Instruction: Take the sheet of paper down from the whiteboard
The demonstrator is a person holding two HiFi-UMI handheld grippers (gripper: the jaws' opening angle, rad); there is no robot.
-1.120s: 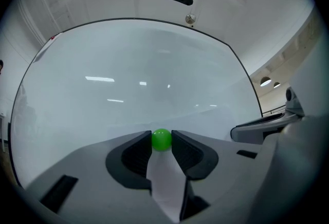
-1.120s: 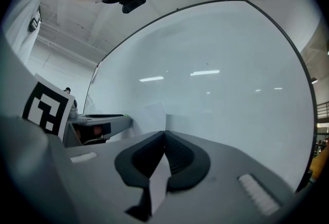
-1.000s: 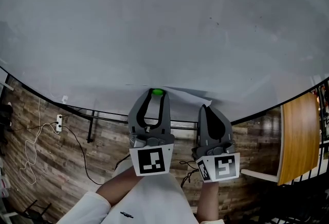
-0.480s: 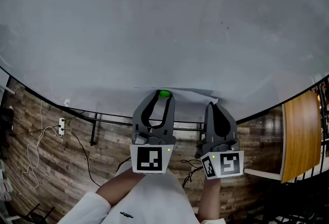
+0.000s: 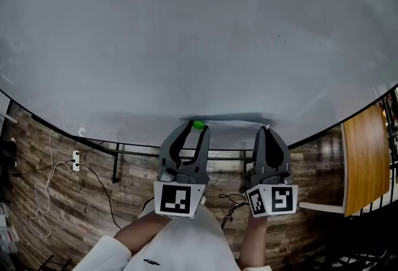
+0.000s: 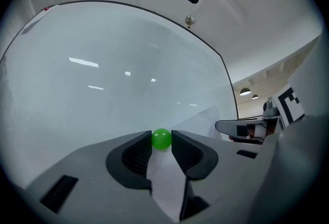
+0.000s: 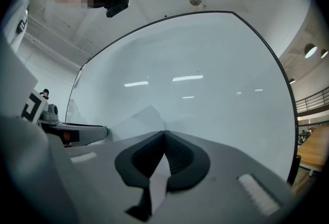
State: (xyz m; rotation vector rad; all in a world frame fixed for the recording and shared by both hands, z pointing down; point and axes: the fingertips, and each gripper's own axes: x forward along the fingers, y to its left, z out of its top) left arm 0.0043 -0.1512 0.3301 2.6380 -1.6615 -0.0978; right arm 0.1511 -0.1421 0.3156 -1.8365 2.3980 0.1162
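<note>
A white sheet of paper (image 5: 231, 129) lies against the lower edge of the whiteboard (image 5: 199, 33). A round green magnet (image 5: 198, 125) sits on the sheet's left top corner. My left gripper (image 5: 196, 127) points level at the board, and its two fingertips are closed on the green magnet (image 6: 161, 138). The sheet (image 6: 204, 124) runs on to the right behind them. My right gripper (image 5: 268, 131) is shut on the sheet's right edge. In the right gripper view the paper (image 7: 138, 121) shows past the closed right gripper (image 7: 164, 133) and below its jaws.
Below the board are its black stand bars (image 5: 115, 163) and a wood-plank floor. White cables and a power strip (image 5: 74, 155) lie at the left. A wooden tabletop (image 5: 364, 164) stands at the right. The person's white sleeves fill the bottom of the head view.
In the head view both grippers and the sheet sit slightly lower and further right than before, and the sheet's right corner looks flatter. Both grips are unchanged.
</note>
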